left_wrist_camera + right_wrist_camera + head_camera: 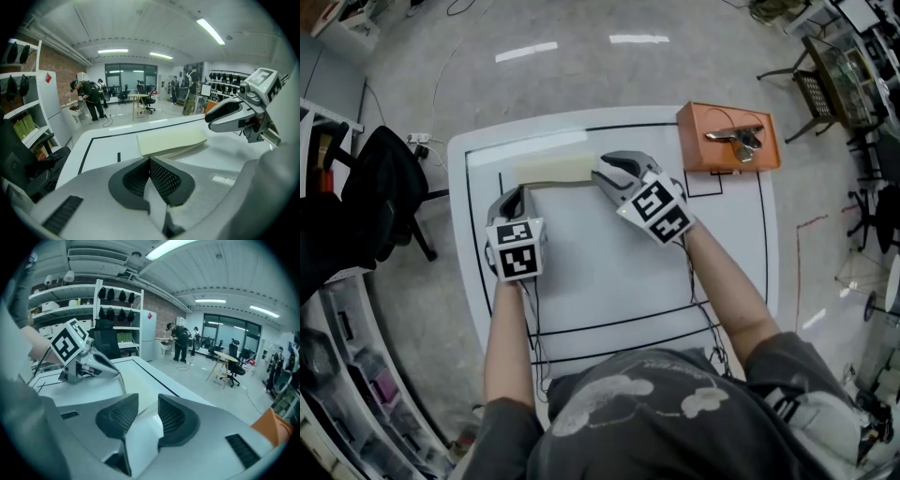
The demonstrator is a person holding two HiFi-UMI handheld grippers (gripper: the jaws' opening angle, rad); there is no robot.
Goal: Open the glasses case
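The glasses case (553, 170) is a flat, pale cream case lying shut at the back of the white table (609, 272). In the left gripper view the case (171, 140) lies just beyond my jaws. My left gripper (517, 193) is at the case's left end, its jaws (150, 161) shut with nothing seen between them. My right gripper (602, 173) is at the case's right end and also shows in the left gripper view (209, 120). Its jaws (147, 411) stand apart, with only a pale surface in the gap. I cannot tell whether either gripper touches the case.
An orange box (727, 137) with a metal object (736, 139) on it stands at the table's back right. Black lines mark a rectangle on the tabletop. A black office chair (380, 197) stands left of the table. People stand far off in the room (91, 101).
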